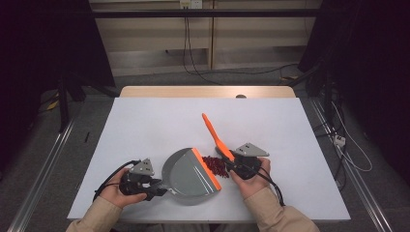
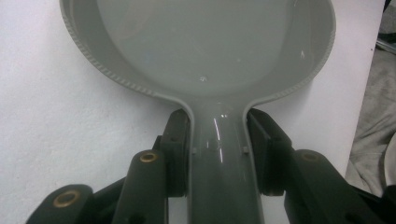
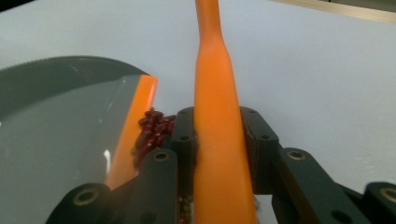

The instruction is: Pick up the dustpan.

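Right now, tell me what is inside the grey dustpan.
The dustpan holds nothing visible; its grey floor is bare. The red beans lie outside, against its orange lip. The brush head is hidden.

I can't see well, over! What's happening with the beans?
Left tool shut on grey plastic dustpan. Right tool shut on orange brush. Red beans at pan lip.

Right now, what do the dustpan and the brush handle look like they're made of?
Dustpan: looks like hard moulded plastic, grey and glossy, with sharp light reflections on its handle and pan and a ribbed rim; the orange lip may be softer rubber, hard to tell. Brush handle: smooth orange plastic with a satin sheen, apparently one moulded piece.
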Demonstrator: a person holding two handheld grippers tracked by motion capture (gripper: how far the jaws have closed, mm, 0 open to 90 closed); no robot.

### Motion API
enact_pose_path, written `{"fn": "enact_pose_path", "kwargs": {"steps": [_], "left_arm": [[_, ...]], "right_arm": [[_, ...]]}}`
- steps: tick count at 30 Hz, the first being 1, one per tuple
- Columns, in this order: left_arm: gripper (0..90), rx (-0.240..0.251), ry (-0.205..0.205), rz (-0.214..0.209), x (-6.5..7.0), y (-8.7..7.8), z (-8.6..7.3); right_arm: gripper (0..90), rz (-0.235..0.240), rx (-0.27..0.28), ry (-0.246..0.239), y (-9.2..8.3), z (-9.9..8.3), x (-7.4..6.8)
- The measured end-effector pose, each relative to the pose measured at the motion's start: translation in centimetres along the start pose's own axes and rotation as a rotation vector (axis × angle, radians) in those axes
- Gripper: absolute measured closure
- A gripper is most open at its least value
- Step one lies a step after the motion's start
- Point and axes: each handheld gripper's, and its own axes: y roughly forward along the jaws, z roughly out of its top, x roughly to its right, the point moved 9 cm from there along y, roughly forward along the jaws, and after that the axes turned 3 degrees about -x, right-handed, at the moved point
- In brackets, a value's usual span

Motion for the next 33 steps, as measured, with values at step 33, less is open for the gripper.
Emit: {"fn": "enact_pose_path", "kwargs": {"steps": [33], "left_arm": [[62.7, -0.012, -0.01, -0.018, 0.4, 0.6, 0.8]], "right_arm": [[69.9, 0.065, 0.036, 0.1, 1.3, 0.7, -4.3]]}}
